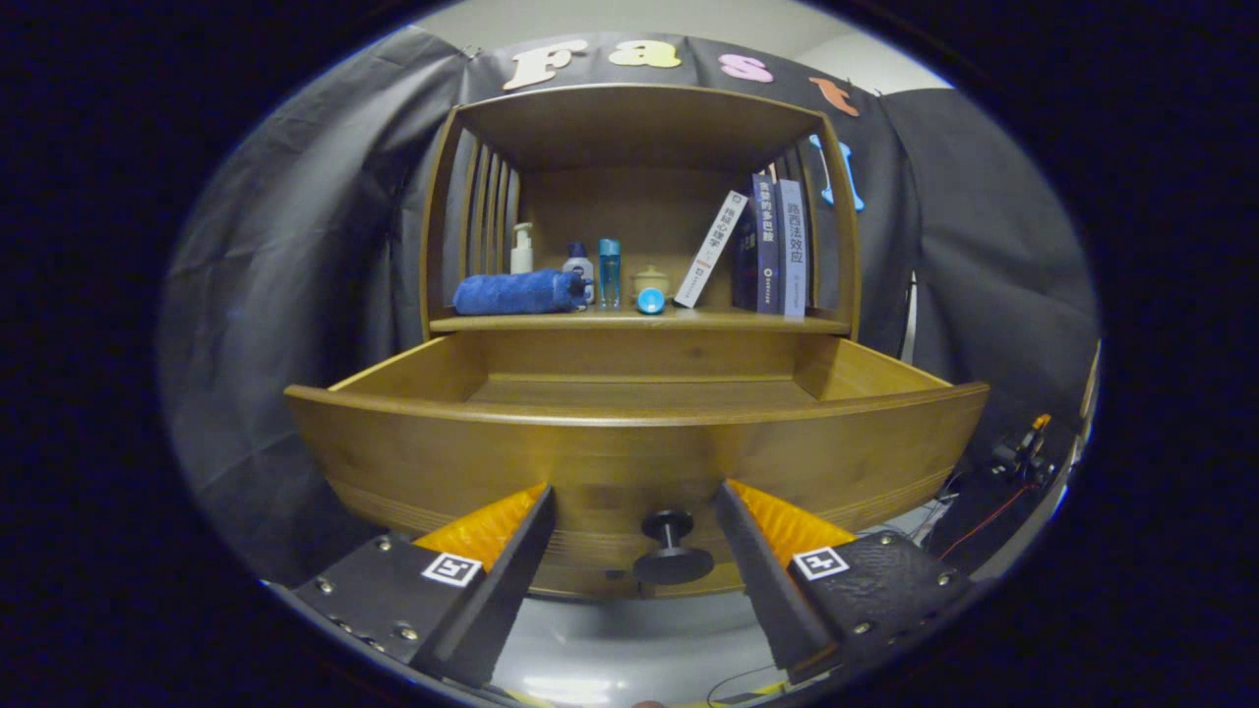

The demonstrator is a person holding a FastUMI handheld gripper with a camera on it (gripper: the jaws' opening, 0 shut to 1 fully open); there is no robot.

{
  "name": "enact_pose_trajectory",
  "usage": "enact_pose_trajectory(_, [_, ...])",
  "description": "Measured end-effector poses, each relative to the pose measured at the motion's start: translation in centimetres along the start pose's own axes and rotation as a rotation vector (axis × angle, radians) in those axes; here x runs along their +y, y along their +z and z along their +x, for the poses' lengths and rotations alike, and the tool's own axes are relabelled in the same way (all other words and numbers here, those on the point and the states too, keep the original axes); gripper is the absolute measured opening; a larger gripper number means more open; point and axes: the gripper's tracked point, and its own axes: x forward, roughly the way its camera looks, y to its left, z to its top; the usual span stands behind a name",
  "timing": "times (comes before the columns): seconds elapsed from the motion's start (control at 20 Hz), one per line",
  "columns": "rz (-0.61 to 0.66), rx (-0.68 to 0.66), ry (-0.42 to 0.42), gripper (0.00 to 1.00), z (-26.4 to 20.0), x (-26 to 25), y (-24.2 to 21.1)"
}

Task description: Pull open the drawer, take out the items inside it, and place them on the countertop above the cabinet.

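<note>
The claw (634,551) stands wide, its 2 fingers either side of the round black knob (672,551) without touching it, holding nothing. The brown wooden drawer (639,442) is pulled well out of the cabinet, so its floor shows; what I can see of it looks bare, though the front panel hides the near part. On the worktop (639,321) above the drawer, toward its left edge, lies a rolled blue towel (516,292), then a white pump bottle (521,248), a clear blue bottle (610,272), a small blue cup (650,300), and upright books (772,246) by the right edge. Those likely sit there as unloaded items.
</note>
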Motion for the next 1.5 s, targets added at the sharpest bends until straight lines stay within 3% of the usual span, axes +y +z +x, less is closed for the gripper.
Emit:
enact_pose_trajectory(0.4, [0.055,0.042,0.034,0.99,3.5,-0.2,0.7])
enact_pose_trajectory(1.5, [0.091,0.095,0.008,0.99,12.2,1.3,3.0])
